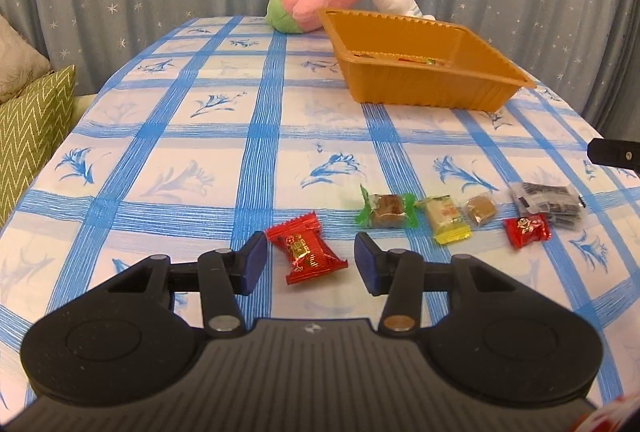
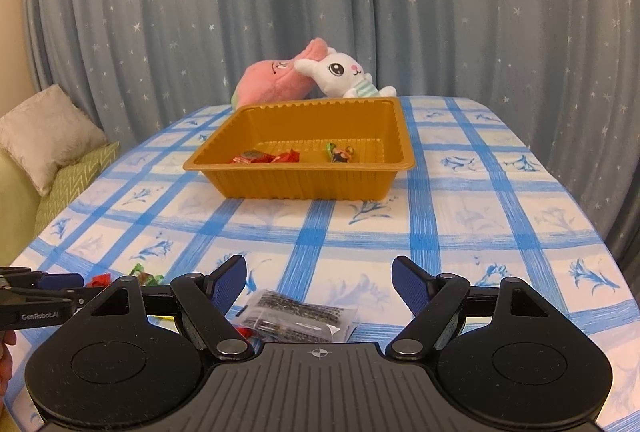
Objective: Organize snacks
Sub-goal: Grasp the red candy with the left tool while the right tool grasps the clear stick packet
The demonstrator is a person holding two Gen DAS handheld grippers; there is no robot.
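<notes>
Left tool (image 1: 310, 259) spread wide, gripping nothing; red candy (image 1: 306, 253) lies on the surface (image 1: 180, 168) between its fingers. Right tool (image 2: 319, 282) also spread, empty, low over a clear dark-printed packet (image 2: 298, 316). Beside the red candy, a row: green-wrapped sweet (image 1: 386, 210), yellow bar (image 1: 446, 218), small brown sweet (image 1: 480, 213), small red candy (image 1: 527, 229). Bare checked cloth beyond. Orange tray (image 2: 304, 180) mid-surface holds several red and green wrapped pieces (image 2: 266, 157). Pink plush (image 2: 276, 80) and white bunny (image 2: 344, 74) behind, at the far edge.

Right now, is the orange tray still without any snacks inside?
No, the orange tray already holds several wrapped candies, seen in the right wrist view.
</notes>
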